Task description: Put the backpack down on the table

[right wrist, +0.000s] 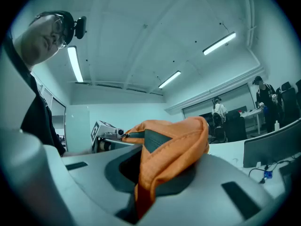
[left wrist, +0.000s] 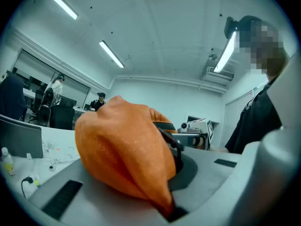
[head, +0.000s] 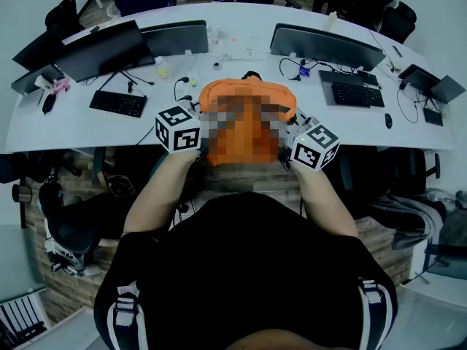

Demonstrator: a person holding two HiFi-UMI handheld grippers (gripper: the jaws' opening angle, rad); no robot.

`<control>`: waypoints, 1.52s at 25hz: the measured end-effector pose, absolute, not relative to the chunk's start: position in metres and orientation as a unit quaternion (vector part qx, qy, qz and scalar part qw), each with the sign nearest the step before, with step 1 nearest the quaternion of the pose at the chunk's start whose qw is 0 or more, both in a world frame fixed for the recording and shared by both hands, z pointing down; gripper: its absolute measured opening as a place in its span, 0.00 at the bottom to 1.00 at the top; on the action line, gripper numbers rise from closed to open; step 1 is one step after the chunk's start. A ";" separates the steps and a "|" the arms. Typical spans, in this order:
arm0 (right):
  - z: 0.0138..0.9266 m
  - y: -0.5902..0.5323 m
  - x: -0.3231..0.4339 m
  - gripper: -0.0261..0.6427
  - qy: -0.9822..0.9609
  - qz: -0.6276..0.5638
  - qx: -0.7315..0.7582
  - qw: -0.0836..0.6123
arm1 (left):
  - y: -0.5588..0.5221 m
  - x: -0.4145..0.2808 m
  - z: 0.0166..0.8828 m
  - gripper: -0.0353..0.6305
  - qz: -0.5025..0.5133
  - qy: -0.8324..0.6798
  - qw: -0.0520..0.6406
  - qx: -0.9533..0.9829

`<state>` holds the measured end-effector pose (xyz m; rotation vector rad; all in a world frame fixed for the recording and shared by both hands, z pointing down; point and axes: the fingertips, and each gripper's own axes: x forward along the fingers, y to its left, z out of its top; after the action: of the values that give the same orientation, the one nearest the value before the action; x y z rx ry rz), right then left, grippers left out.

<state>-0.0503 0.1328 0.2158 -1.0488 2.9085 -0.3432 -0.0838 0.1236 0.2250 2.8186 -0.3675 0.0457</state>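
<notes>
Backpack [head: 244,93], bright orange, sits at 12 o'clock from the person, over the near edge of the white table [head: 87,130]. I cannot tell if its bottom rests on the table yet. Its wide way runs from 9 to 3 o'clock. The left gripper [head: 203,146] pinches its 9 o'clock side, and the right gripper [head: 286,155] pinches its 3 o'clock side. Both squeeze tight on orange cloth, and both are just as close.

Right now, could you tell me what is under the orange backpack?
The white table's near edge runs beneath the backpack; anything lying directly under it is covered.
</notes>
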 end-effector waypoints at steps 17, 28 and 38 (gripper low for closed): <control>0.216 0.145 -0.075 0.11 0.926 -0.111 -0.359 0.015 | 0.136 -0.108 0.226 0.11 0.014 -0.129 0.152 0.980; 0.216 0.138 -0.074 0.11 0.922 -0.103 -0.374 0.016 | 0.132 -0.108 0.225 0.11 0.001 -0.124 0.146 0.981; 0.213 0.110 -0.064 0.11 0.926 -0.098 -0.364 0.018 | 0.106 -0.099 0.222 0.11 0.004 -0.129 0.144 0.981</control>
<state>-0.0638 0.1102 0.2130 -1.1316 2.8753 -0.3055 -0.0991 0.1056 0.2220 2.8281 -0.3719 0.0112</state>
